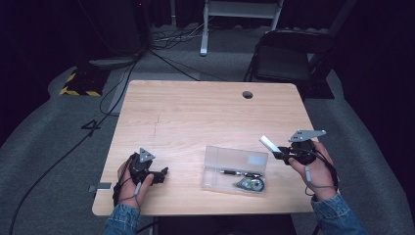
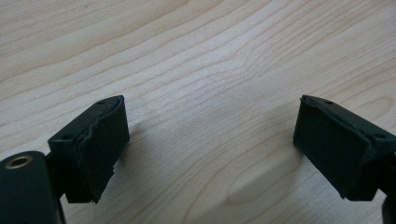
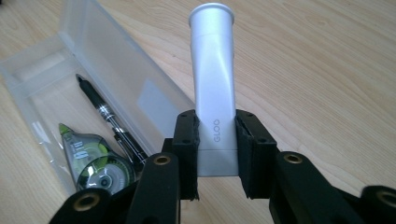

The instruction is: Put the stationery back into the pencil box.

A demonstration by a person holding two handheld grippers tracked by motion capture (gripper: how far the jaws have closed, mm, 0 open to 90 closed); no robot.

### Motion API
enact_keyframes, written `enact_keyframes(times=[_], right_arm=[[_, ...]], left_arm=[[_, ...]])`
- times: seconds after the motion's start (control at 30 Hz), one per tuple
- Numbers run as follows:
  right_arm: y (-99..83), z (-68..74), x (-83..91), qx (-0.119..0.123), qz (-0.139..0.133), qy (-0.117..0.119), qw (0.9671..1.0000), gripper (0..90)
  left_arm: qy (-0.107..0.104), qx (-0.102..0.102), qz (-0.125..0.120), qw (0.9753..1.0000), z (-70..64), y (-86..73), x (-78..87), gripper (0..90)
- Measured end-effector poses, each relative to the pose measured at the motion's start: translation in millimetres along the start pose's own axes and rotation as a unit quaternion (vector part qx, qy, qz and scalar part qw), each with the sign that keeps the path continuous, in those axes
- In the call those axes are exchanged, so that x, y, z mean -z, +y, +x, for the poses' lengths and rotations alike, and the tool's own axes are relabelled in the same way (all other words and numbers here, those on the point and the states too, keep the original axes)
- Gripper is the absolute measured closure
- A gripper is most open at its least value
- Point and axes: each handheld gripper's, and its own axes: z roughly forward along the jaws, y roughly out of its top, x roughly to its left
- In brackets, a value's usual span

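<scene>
My right gripper (image 3: 217, 151) is shut on a silver-white glue stick (image 3: 214, 88) marked GLOO, held above the table just right of a clear plastic case (image 1: 235, 169). The glue stick (image 1: 269, 143) points up and left from the right gripper (image 1: 279, 152) in the high view. Inside the case (image 3: 116, 74) lie a black pen (image 3: 109, 121) and a green correction tape roller (image 3: 95, 161). My left gripper (image 1: 164, 172) rests low on the table at the front left, open, its pads (image 2: 100, 140) wide apart over bare wood with nothing between them.
The wooden table (image 1: 195, 112) has a round cable hole (image 1: 247, 94) near its far edge. A folding chair (image 1: 286, 54) stands behind the table at the right. Cables run over the grey floor at the left.
</scene>
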Motion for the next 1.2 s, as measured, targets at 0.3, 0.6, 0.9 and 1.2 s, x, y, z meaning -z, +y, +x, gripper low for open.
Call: enact_keyframes(times=[0.3, 0.6, 0.9, 1.2], right_arm=[[10.7, 15.4, 1.3, 0.028, 0.0, 0.024, 0.9993, 71.6], [20.8, 29.2, -1.6, 0.048, 0.002, 0.053, 0.9974, 71.7], [33.7, 43.0, -10.4, 0.079, 0.006, 0.084, 0.9933, 71.6], [42.7, 53.9, -18.1, 0.101, 0.01, 0.109, 0.9889, 71.6]], left_arm=[[0.005, 0.003, 0.001, 1.0, -0.2, 0.5, -0.8, 9.2], [0.006, 0.005, 0.001, 1.0, 0.1, 0.6, -1.0, 8.5], [0.006, 0.005, 0.001, 1.0, 0.1, 0.6, -1.0, 8.4], [0.006, 0.006, 0.001, 1.0, 0.0, 0.5, -1.1, 8.3]])
